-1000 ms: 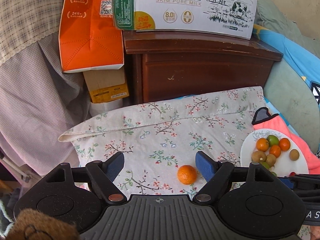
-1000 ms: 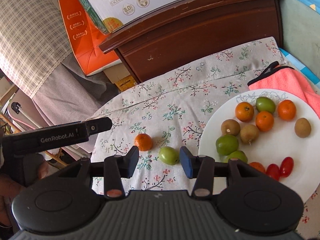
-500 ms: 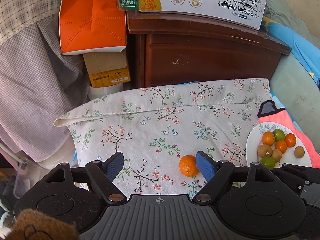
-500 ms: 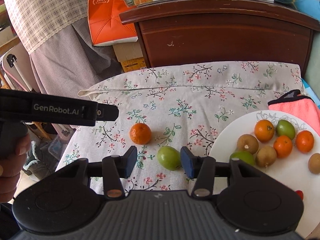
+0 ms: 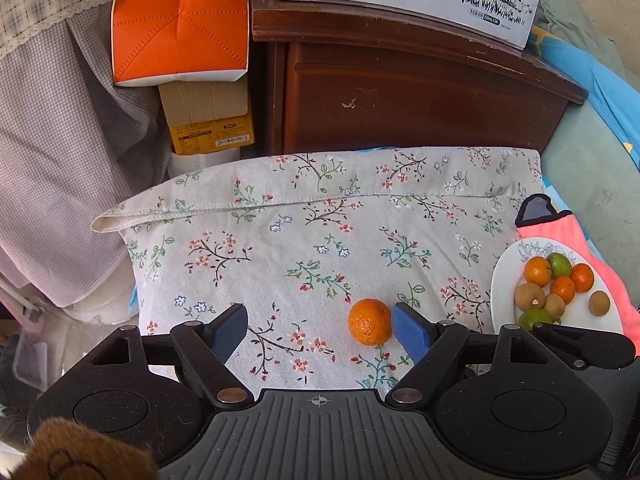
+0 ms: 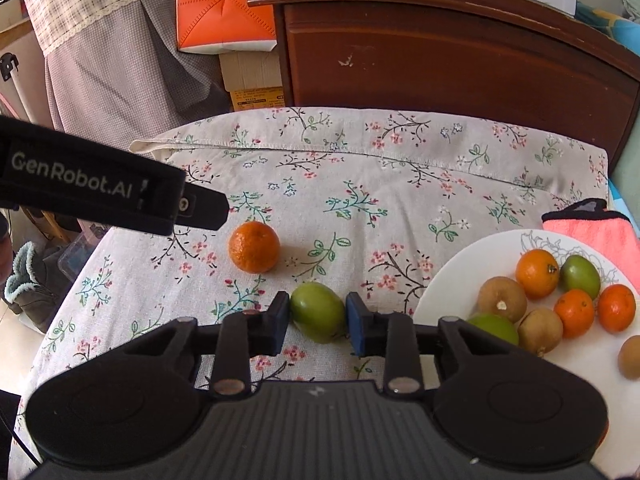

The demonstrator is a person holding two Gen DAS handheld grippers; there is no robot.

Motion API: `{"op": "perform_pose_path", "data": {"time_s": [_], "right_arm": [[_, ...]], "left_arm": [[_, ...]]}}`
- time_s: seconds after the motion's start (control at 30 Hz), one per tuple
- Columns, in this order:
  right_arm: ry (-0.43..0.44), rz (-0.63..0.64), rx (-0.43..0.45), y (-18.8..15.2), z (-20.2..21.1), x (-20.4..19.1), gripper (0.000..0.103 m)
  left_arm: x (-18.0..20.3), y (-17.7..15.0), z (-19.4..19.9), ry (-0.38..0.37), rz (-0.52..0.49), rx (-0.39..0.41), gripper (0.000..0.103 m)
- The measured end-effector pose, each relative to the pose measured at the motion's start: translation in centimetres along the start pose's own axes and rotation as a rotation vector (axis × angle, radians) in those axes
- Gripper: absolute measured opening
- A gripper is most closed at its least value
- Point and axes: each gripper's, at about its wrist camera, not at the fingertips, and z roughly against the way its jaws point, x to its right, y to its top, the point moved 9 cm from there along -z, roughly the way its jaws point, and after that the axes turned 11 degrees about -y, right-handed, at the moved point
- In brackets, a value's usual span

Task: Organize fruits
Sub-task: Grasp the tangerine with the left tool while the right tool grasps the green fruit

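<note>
Fruits in two groups: a loose mandarin [image 5: 369, 322] and a loose green fruit [image 6: 318, 312] out on the floral cloth [image 5: 320, 216], the others heaped on a white plate [image 6: 452, 280] at the cloth's right side. On the plate, seen from the right wrist view: mandarins, green fruits, brown round fruits, all crowded toward its far half. Plate's far rim overlapping a pink towel [image 6: 596, 232].

Far edge of cloth folded over in a stitched hem, close against a dark wooden cabinet [image 5: 400, 92]. Left edge dropping off toward checked fabric and stacked cartons, an orange box [image 5: 180, 20] on top. Open cloth wide between hem and the loose fruits; bare stretch also left of the mandarin. Narrow gap only between green fruit and plate rim.

Left gripper [image 5: 320, 330]: jaws wide apart, holding nothing. Mandarin low between the pads, right beside the right pad, contact unclear; broad space to the left pad.

Right gripper [image 6: 317, 322]: jaws spread just wider than the green fruit, one pad at each flank, fruit resting on the cloth; a sliver of gap on the right, none discernible on the left. Mandarin near, up and left of it.
</note>
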Motion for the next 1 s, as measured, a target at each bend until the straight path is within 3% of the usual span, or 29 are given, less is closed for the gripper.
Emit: {"op": "perform_pose_path", "data": {"time_s": [1.0], "right_arm": [[0.039,-0.073,-0.065,-1.5,2.9,1.2,0.03]], "left_arm": [[1.7,-1.6,-4.6,0.021,-0.073,-0.018,0.075]]}}
